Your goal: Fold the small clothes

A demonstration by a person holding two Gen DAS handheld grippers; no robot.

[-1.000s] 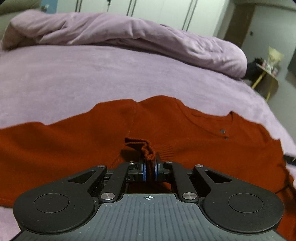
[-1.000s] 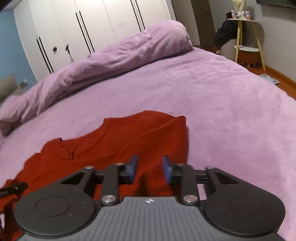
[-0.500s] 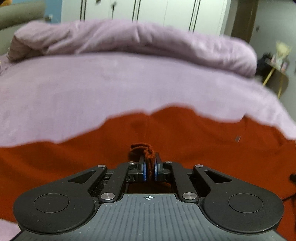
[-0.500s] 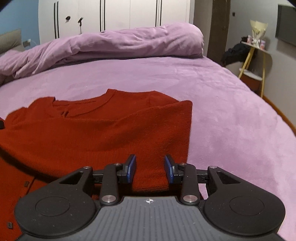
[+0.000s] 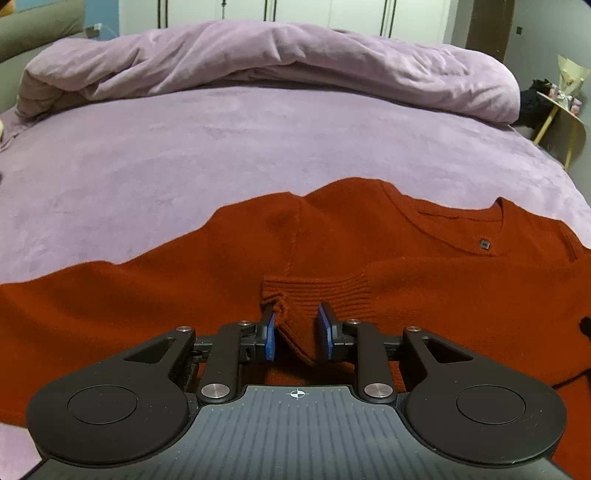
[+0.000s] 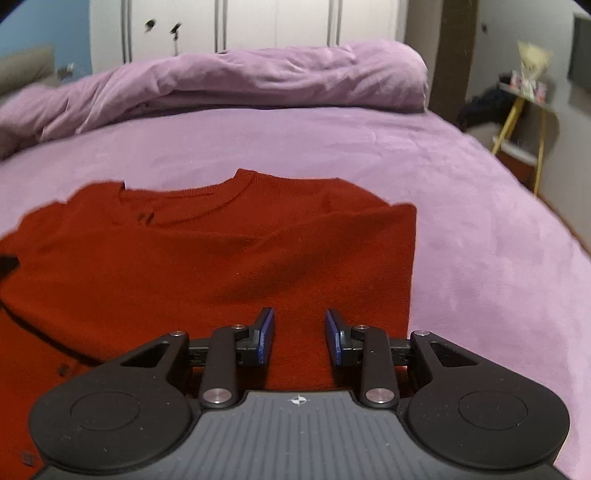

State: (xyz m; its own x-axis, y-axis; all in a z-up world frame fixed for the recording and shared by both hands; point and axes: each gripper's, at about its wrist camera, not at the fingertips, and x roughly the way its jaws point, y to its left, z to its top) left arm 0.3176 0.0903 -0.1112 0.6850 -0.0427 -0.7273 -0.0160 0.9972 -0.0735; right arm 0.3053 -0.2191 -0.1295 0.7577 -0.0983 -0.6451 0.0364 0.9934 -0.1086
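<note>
A rust-red knit sweater (image 5: 184,295) lies flat on the purple bed (image 5: 258,147), neckline to the upper right. One sleeve is folded across the body, and its ribbed cuff (image 5: 325,291) rests between the blue pads of my left gripper (image 5: 297,326). Those jaws are opening and the pads no longer pinch the cuff. In the right wrist view the sweater (image 6: 221,266) shows a straight folded edge on its right side. My right gripper (image 6: 299,330) hovers low over that edge. Its jaws are closing, with flat fabric below them and nothing clamped.
A rumpled purple duvet (image 5: 277,59) is heaped along the far side of the bed. White wardrobe doors (image 6: 277,26) stand behind it. A yellow-legged side table (image 6: 524,110) with small items stands off the bed's right side.
My left gripper was shut on the bunched cuff and has now parted its jaws, leaving the cuff lying flatter on the sweater. The right gripper rolled level, moved lower over the folded edge, and its jaws narrowed.
</note>
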